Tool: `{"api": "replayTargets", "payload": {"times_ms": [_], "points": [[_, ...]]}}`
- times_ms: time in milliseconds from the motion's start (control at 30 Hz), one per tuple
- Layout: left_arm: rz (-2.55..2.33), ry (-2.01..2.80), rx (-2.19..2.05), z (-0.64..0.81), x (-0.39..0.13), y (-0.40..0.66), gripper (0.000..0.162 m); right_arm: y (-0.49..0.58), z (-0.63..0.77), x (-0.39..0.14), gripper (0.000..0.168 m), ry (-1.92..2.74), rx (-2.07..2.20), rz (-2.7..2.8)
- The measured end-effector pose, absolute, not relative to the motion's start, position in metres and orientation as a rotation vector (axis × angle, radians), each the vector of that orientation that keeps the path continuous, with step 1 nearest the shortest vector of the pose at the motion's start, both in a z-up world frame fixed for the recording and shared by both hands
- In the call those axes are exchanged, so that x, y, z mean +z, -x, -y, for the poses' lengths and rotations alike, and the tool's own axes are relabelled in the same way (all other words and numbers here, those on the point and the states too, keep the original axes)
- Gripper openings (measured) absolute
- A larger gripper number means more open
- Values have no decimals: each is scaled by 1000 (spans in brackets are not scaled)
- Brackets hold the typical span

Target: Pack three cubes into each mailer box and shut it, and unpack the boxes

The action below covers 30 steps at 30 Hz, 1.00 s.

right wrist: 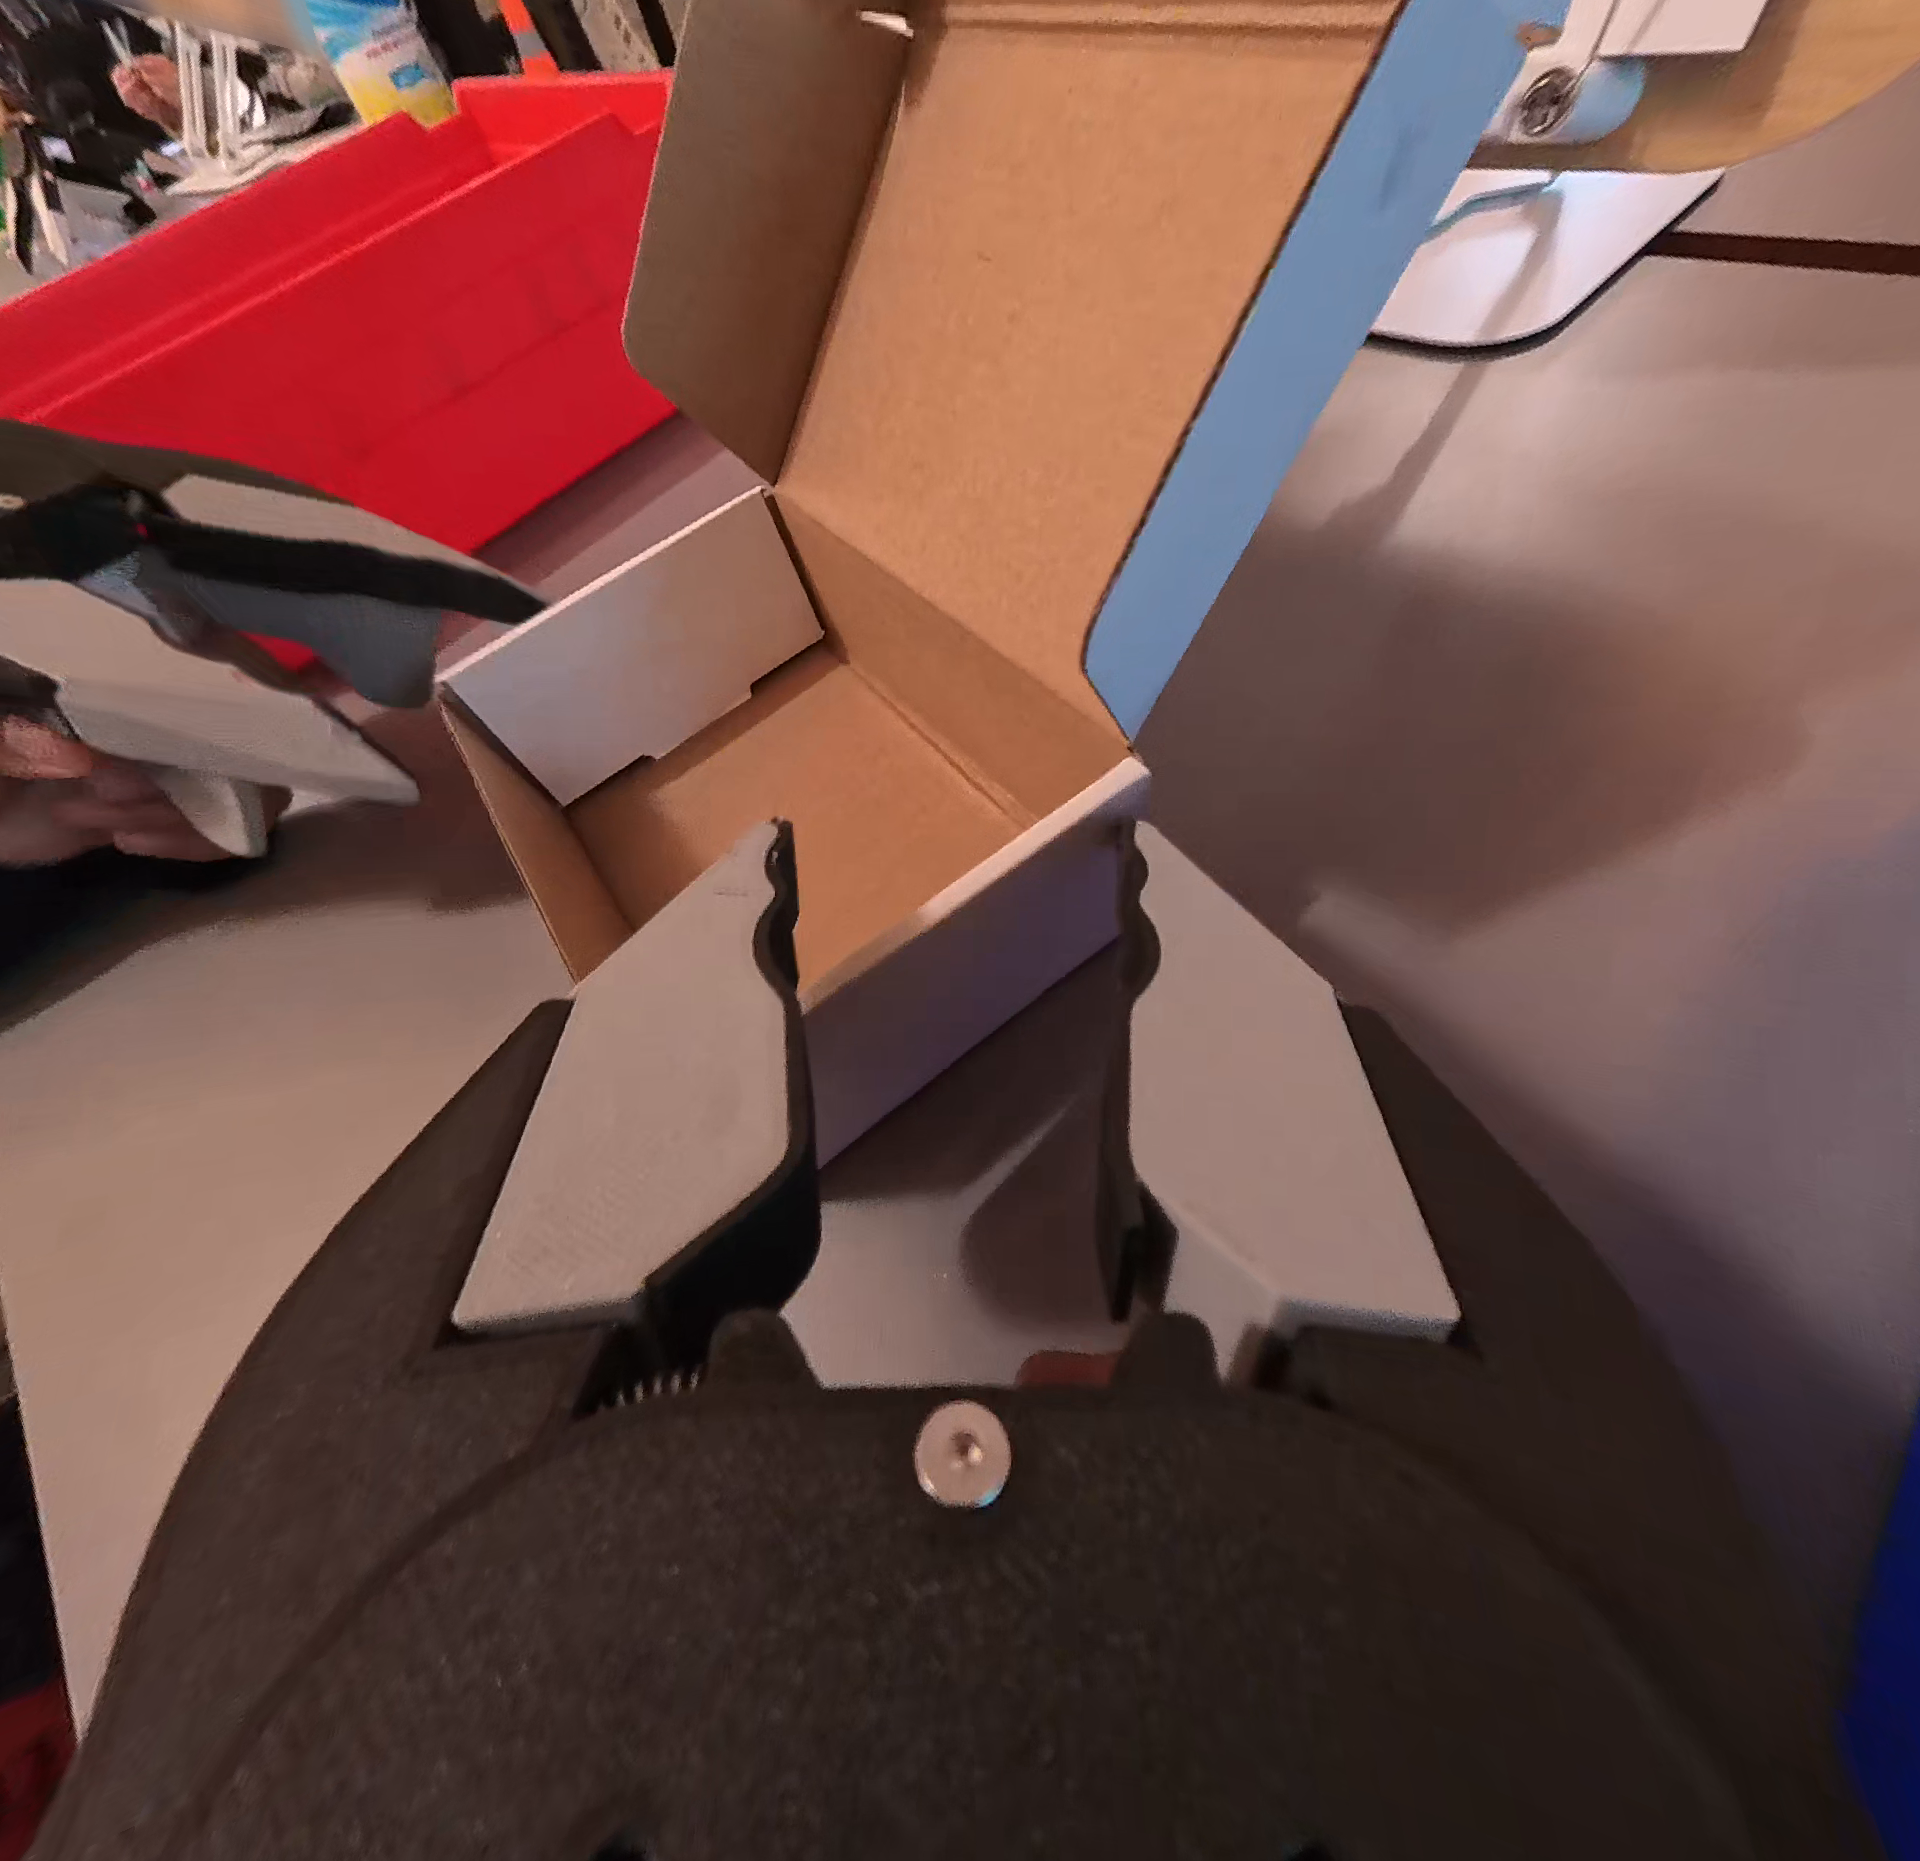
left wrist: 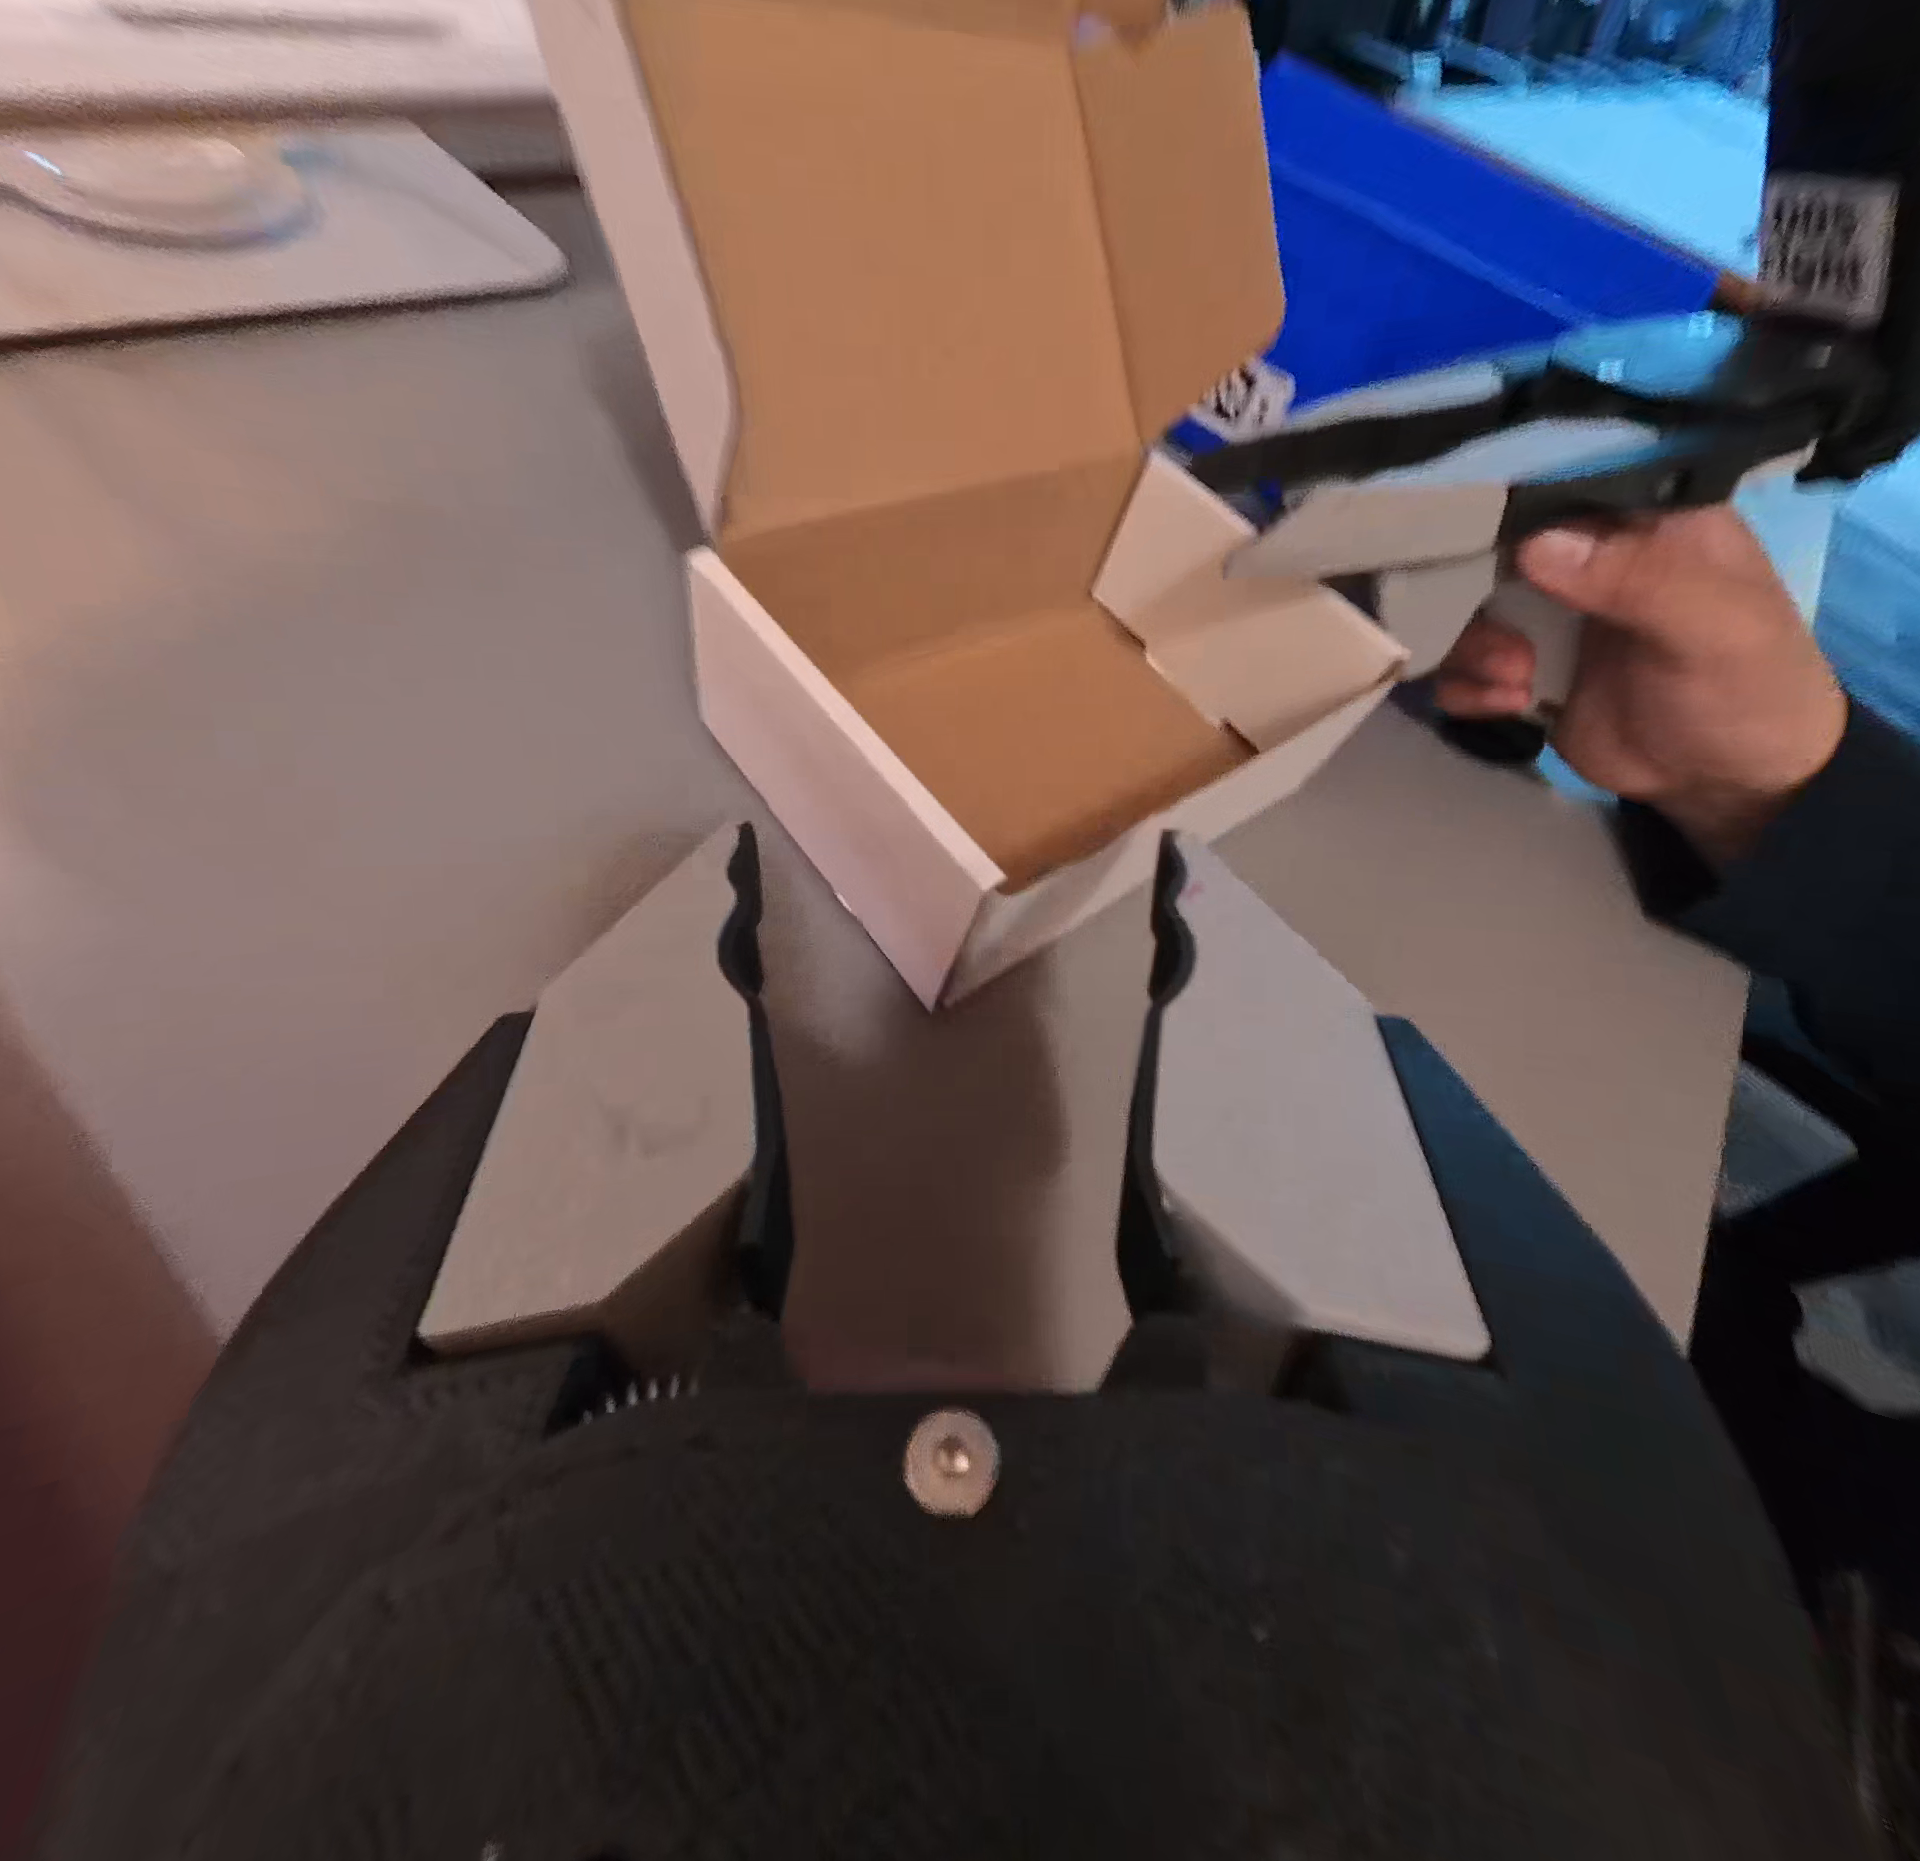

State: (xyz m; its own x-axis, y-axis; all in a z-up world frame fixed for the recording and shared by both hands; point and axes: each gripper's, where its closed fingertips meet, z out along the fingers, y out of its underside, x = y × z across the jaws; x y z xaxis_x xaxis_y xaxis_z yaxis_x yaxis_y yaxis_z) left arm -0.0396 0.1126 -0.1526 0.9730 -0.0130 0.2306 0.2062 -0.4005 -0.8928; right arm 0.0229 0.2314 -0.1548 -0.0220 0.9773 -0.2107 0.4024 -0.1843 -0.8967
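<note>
Cardboard, brown inside and white outside, the empty mailer box [left wrist: 977, 731] stands open on the grey surface [left wrist: 312, 606], lid upright, one corner pointing between the gaping left tongs [left wrist: 956, 907] just below it. In the right wrist view, the box's near wall lies between the right tongs [right wrist: 961, 876], open and nearer, one fingertip [right wrist: 774, 876] over the rim; no cubes show.

One open mailer box [left wrist: 935, 523] with no cubes showing inside, two grippers — left [left wrist: 956, 876] and right [right wrist: 956, 866] — one red bin [right wrist: 343, 284], one blue bin [left wrist: 1434, 242], one bottle [right wrist: 374, 24].
</note>
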Motion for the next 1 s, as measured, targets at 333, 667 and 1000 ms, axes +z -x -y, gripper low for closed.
{"api": "replayTargets", "payload": {"times_ms": [333, 667, 1000], "points": [[-39, 2187, -196, -94, -179, -1, 102, -19, -206, -162, 64, 1566, 1186, 1638], [58, 2081, -283, -61, -141, 7, 87, -23, -200, -143, 56, 1453, 1247, 1577], [480, 1763, -157, -85, -107, 89, 82, -33, -247, -87, 59, 1367, 1289, 1141]]}}
